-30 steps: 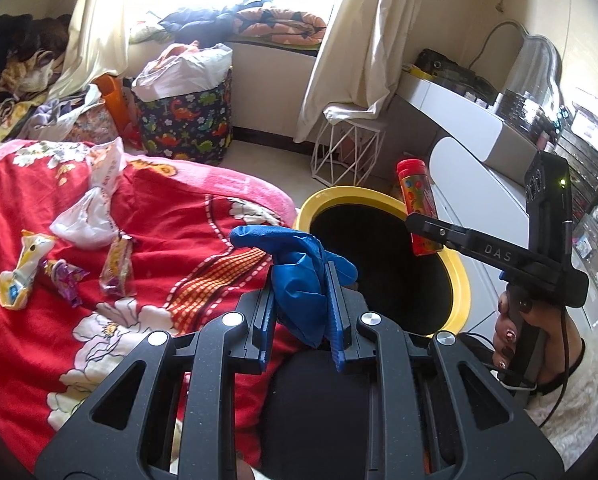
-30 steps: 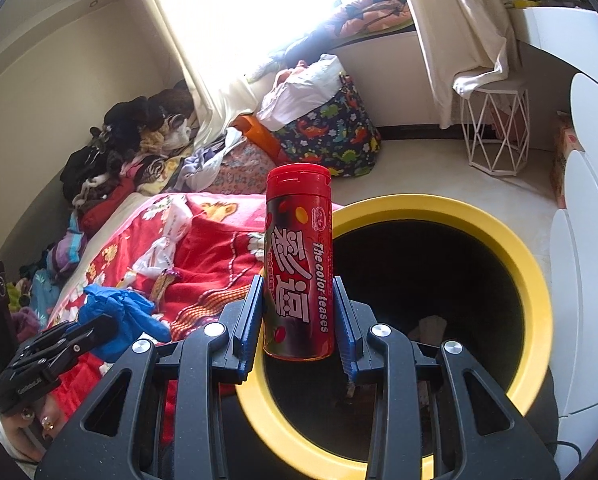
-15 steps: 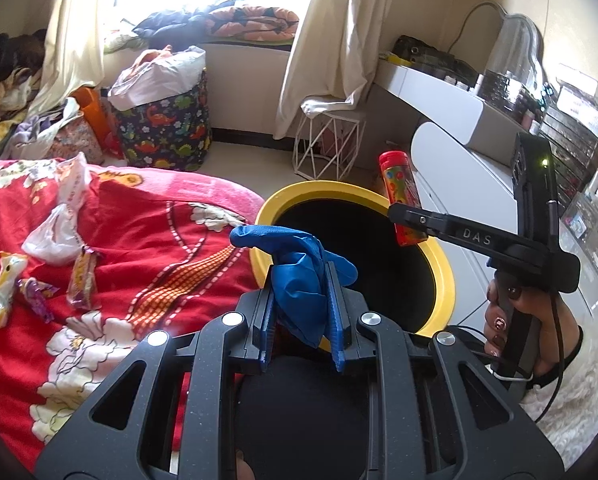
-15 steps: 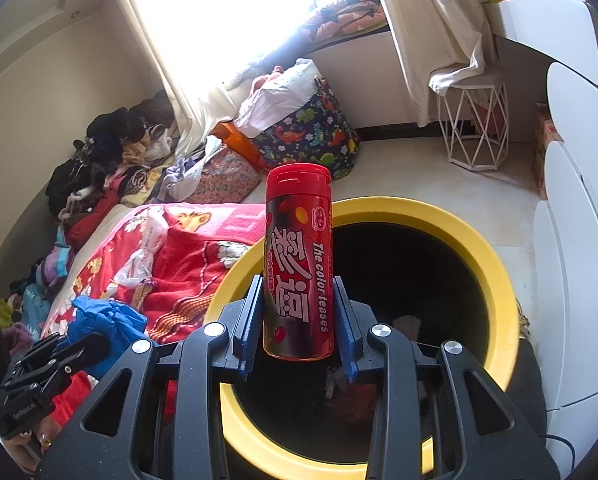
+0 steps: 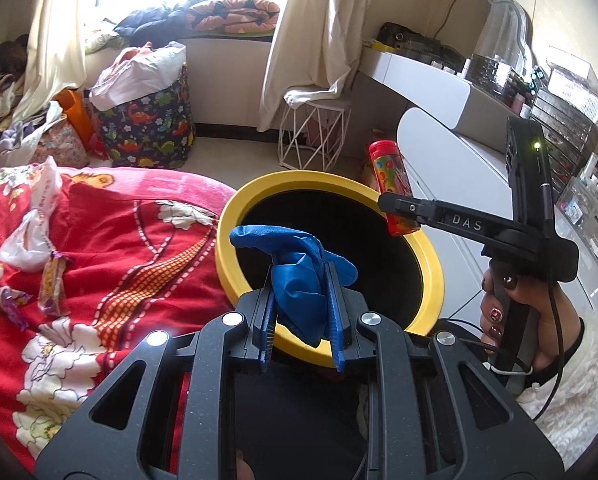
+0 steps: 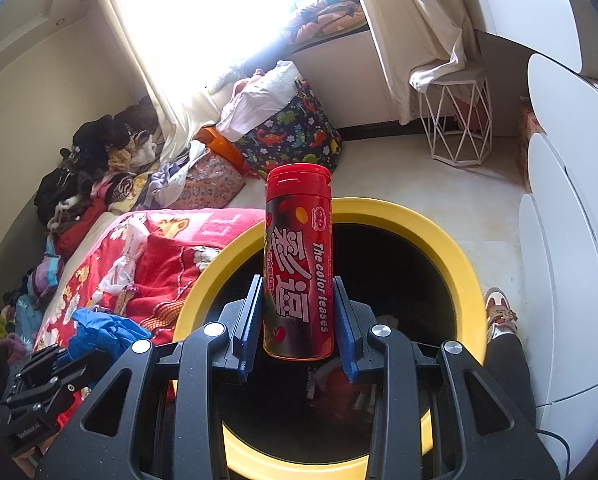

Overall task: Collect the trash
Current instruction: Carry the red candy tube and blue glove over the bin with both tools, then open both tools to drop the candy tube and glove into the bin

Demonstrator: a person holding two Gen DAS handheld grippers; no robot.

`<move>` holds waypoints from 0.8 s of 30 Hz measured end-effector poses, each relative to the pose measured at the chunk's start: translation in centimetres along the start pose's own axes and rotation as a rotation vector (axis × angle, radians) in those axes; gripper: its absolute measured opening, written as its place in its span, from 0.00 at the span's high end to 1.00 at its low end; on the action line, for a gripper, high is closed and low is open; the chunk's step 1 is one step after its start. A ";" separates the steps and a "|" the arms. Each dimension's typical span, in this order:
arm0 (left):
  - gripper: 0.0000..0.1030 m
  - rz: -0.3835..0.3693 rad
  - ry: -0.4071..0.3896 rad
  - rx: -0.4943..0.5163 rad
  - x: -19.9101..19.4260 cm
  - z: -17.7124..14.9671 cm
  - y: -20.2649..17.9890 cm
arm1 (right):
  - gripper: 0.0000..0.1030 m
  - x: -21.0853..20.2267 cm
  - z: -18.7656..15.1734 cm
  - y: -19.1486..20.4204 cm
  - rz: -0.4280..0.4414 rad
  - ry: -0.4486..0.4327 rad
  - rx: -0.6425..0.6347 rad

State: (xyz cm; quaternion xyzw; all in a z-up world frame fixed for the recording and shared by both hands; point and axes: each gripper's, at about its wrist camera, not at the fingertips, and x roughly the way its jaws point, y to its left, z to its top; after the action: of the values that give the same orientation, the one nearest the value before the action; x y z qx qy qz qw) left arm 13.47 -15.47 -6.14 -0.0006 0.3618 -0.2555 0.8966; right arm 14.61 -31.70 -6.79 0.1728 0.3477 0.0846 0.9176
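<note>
My left gripper (image 5: 302,320) is shut on a crumpled blue glove (image 5: 299,272) and holds it over the near rim of the yellow-rimmed black trash bin (image 5: 431,268). My right gripper (image 6: 298,332) is shut on an upright red candy tube (image 6: 298,264) above the bin's opening (image 6: 471,280). The tube (image 5: 391,186) and right gripper (image 5: 399,206) also show in the left wrist view, over the bin's far right rim. The glove shows in the right wrist view (image 6: 103,330). Some trash lies in the bin's bottom.
A red flowered blanket (image 5: 111,236) lies left of the bin with several wrappers (image 5: 51,284) and a white plastic bag (image 5: 27,236). A dinosaur-print bag (image 5: 147,128), a white wire stool (image 5: 315,136) and a white dresser (image 5: 459,160) stand beyond.
Both grippers have moved with their loads toward and over the bin. The bin now sits more centred under them. Both stay shut.
</note>
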 end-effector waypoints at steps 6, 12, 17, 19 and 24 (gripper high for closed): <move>0.84 -0.008 0.023 0.016 1.3 0.0 -0.7 | 0.69 -0.1 0.0 -1.0 -0.012 0.003 0.018; 0.84 -0.015 0.050 0.019 2.8 -0.2 -1.0 | 0.69 0.0 0.1 -1.6 -0.016 0.008 0.024; 0.84 -0.021 0.071 0.024 3.9 -0.3 -1.4 | 0.69 0.0 0.0 -1.9 -0.016 0.009 0.028; 0.84 -0.021 0.074 0.023 4.2 -0.3 -1.5 | 0.69 0.0 0.1 -2.1 -0.009 0.008 0.034; 0.24 -0.010 0.060 -0.013 4.2 -0.6 -0.8 | 0.32 0.2 -0.2 -2.6 -0.033 0.004 0.058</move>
State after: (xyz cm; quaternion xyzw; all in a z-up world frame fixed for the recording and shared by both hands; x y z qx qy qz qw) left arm 15.26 -18.04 -9.20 -0.0005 0.3904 -0.2575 0.8839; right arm 14.74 -34.00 -8.02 0.1933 0.3546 0.0596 0.9129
